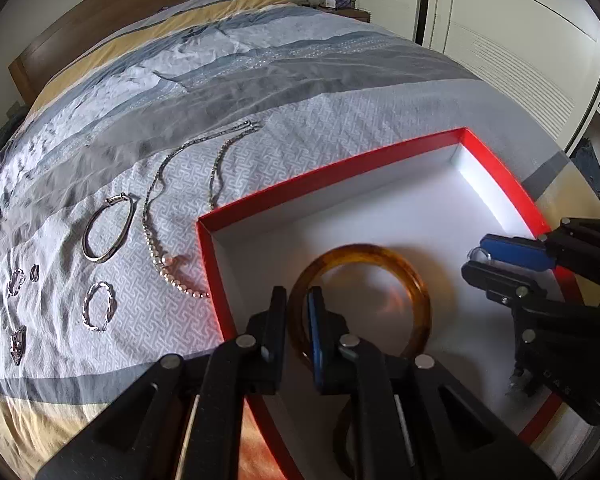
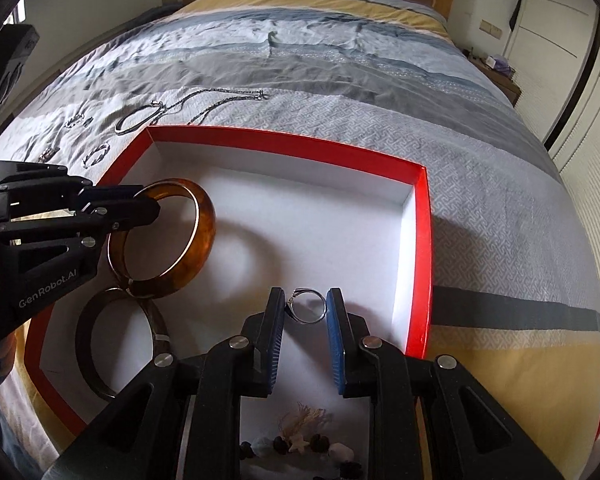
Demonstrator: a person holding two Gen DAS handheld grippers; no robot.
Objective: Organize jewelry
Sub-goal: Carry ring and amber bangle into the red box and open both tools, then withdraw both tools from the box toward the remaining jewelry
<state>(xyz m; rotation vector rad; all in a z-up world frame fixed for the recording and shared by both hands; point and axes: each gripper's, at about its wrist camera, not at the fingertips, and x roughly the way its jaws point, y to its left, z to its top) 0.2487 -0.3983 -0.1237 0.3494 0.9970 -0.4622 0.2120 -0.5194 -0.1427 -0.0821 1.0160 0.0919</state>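
A red box (image 1: pixel 496 168) with a white inside lies on the bed; it also shows in the right wrist view (image 2: pixel 420 240). My left gripper (image 1: pixel 298 322) is shut on an amber bangle (image 1: pixel 416 280) and holds it over the box; the bangle also shows in the right wrist view (image 2: pixel 202 232), with the left gripper (image 2: pixel 146 204) on its rim. My right gripper (image 2: pixel 306 312) is shut on a silver ring (image 2: pixel 308 308) above the box floor; it shows in the left wrist view (image 1: pixel 476 260). A dark bangle (image 2: pixel 92 340) lies in the box.
On the bedspread left of the box lie a pearl necklace (image 1: pixel 168 268), a chain necklace (image 1: pixel 216 168), a silver bracelet (image 1: pixel 108 232), a twisted silver bracelet (image 1: pixel 98 306) and small earrings (image 1: pixel 18 282). A beaded piece with a tassel (image 2: pixel 300 436) lies at the box's near end.
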